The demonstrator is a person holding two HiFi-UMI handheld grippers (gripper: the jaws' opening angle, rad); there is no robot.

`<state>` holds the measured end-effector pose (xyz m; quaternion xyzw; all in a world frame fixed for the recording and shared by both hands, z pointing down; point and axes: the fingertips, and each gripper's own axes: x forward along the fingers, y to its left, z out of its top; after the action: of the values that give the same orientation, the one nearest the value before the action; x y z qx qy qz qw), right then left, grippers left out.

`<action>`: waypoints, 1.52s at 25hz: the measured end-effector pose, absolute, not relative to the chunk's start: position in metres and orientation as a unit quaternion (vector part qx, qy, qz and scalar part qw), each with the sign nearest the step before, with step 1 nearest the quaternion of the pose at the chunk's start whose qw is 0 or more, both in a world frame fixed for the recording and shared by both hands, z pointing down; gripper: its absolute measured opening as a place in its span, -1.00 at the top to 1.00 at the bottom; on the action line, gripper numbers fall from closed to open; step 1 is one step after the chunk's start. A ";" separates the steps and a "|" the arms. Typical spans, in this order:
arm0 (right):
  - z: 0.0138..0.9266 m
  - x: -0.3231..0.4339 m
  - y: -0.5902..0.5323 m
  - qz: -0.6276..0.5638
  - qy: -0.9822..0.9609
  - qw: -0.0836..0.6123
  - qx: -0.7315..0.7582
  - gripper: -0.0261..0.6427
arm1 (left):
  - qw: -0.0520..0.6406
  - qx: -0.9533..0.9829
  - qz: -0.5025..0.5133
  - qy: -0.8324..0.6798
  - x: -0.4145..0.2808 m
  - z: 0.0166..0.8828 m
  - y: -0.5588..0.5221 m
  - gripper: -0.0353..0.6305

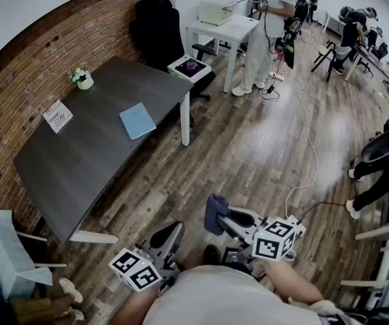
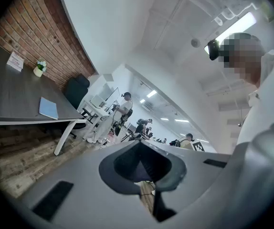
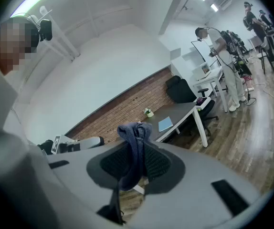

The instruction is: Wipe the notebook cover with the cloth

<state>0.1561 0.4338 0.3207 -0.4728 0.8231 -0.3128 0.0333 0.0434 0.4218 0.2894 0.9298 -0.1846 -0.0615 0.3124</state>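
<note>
A light blue notebook point(image 1: 137, 120) lies flat near the right edge of the dark table point(image 1: 79, 161). It also shows small in the left gripper view point(image 2: 47, 108) and the right gripper view point(image 3: 165, 124). A dark blue cloth point(image 1: 215, 212) hangs bunched from my right gripper point(image 1: 223, 217), whose jaws are shut on the cloth point(image 3: 133, 142). My left gripper point(image 1: 174, 231) is beside it with its jaws together and nothing between them point(image 2: 141, 162). Both grippers are held over the wood floor, well short of the table.
On the table stand a small potted plant point(image 1: 81, 78) and a paper card point(image 1: 58, 116). A black office chair point(image 1: 159, 32) and a white table point(image 1: 225, 26) lie beyond. A person point(image 1: 268, 32) stands there. A white cable point(image 1: 308, 147) crosses the floor.
</note>
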 end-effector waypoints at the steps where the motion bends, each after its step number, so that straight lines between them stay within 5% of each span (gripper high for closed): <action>1: 0.321 0.156 0.433 -0.312 0.824 0.032 -0.472 0.65 | 0.312 0.930 -0.062 -0.186 0.043 0.289 0.422 0.87; 38: 0.337 0.225 0.393 -0.339 0.847 0.000 -0.410 0.65 | 0.300 0.909 -0.068 -0.282 0.091 0.307 0.399 0.87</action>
<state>0.2248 0.3929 0.3367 -0.4101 0.8469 -0.3385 0.0001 0.0909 0.3987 0.3073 0.9087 -0.2823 -0.0678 0.2999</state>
